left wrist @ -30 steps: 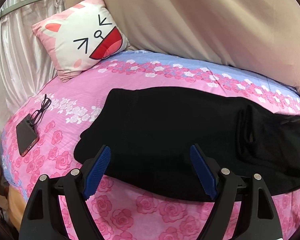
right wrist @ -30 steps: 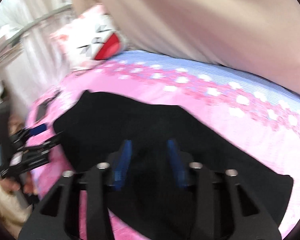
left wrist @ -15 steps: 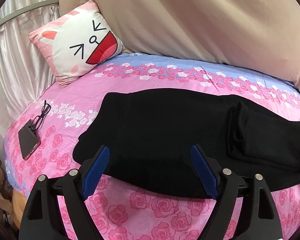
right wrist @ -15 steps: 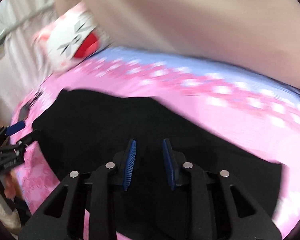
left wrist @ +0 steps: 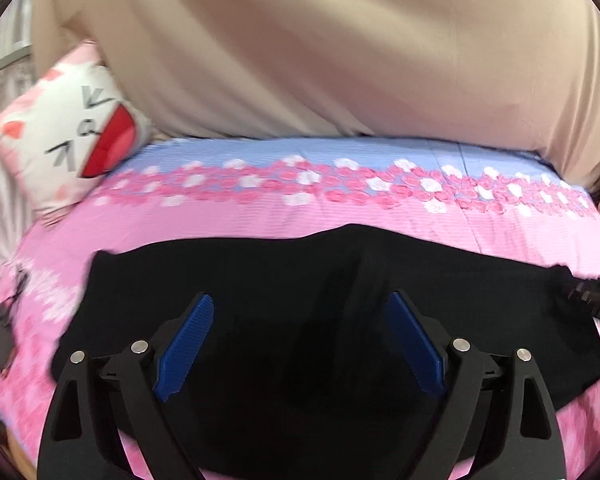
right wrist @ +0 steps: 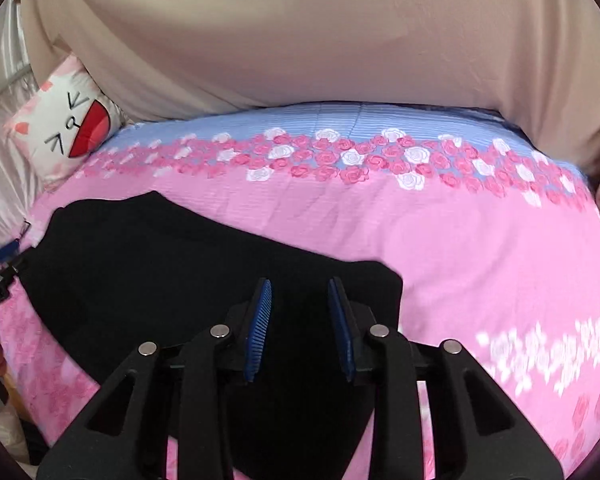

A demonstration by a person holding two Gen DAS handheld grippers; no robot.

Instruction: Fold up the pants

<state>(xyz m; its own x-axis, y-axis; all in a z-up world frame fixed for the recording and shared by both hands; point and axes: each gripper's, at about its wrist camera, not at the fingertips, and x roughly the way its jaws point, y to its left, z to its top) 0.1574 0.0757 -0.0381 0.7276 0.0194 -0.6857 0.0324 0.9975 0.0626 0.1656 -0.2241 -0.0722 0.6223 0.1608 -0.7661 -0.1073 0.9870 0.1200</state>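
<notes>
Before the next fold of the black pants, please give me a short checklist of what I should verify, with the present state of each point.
1. Black fabric pants lie flat on the pink rose-print bedsheet: ok.
2. Left gripper free of cloth: ok, jaws wide and opening, nothing between them.
3. Right gripper grips the pants: not ok; jaws narrow and opening, pads apart, cloth only beneath.
4. Cat-face cushion clear of the pants: ok.
5. Dark phone clear of the pants: ok, it lies beside them.
6. Pants' right edge straight: cannot tell, blurred.
</notes>
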